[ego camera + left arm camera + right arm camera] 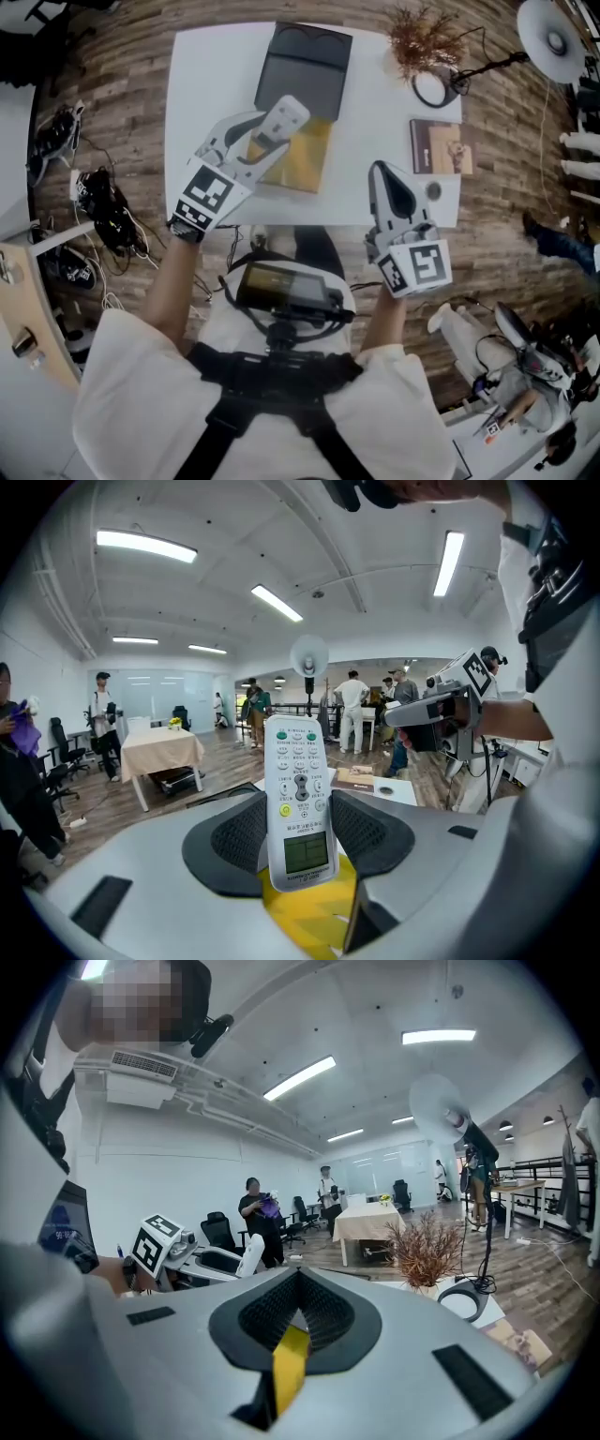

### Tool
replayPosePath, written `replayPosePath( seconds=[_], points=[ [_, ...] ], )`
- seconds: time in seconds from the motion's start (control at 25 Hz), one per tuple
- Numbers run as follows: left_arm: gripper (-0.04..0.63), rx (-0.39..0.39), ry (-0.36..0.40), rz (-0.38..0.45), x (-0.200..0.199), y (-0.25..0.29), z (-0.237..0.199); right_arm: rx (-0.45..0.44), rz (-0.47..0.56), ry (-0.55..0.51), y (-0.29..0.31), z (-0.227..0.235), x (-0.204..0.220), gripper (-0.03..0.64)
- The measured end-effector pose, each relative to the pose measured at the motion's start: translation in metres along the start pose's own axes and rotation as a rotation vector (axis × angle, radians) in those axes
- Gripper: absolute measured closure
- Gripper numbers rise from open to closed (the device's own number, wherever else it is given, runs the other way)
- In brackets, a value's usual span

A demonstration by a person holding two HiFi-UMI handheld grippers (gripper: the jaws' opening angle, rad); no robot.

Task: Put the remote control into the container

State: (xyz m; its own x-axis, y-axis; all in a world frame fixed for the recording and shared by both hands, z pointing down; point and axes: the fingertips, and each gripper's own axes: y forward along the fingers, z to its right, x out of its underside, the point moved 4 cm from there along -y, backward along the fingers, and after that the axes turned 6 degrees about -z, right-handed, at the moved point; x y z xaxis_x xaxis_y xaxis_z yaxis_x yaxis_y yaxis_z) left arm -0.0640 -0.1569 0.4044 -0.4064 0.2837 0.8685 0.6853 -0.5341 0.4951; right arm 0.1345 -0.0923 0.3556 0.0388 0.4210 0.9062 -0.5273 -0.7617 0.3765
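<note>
Left gripper (pixel 267 141): your left forearm reaches forward and to the right from the near edge of the white table (pixel 202 84), the claw raised over the yellow sheet (pixel 307 161) just short of the dark container (pixel 305 70). Its jaws stand fairly wide and are clamped on the lower body of the white remote control (pixel 300 789), which rises upright between the pads, buttons toward the camera. Right gripper (pixel 380 173): you hold it over the table's near right edge, nose pointing away from you, well apart from the container, jaws closed together with nothing between them
</note>
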Motion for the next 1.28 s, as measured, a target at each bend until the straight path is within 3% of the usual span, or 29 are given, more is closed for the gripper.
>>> replayPosePath(
  seconds=[1.08,1.28],
  points=[
    [0.362,0.088,-0.056,-0.23,0.075,0.061,0.004,0.007,-0.069,0.074,0.017,0.02,0.036,0.614],
    [0.362,0.106,-0.017,-0.279,0.086,0.07,0.01,0.008,-0.078,0.082,0.016,0.019,0.04,0.614]
  ],
)
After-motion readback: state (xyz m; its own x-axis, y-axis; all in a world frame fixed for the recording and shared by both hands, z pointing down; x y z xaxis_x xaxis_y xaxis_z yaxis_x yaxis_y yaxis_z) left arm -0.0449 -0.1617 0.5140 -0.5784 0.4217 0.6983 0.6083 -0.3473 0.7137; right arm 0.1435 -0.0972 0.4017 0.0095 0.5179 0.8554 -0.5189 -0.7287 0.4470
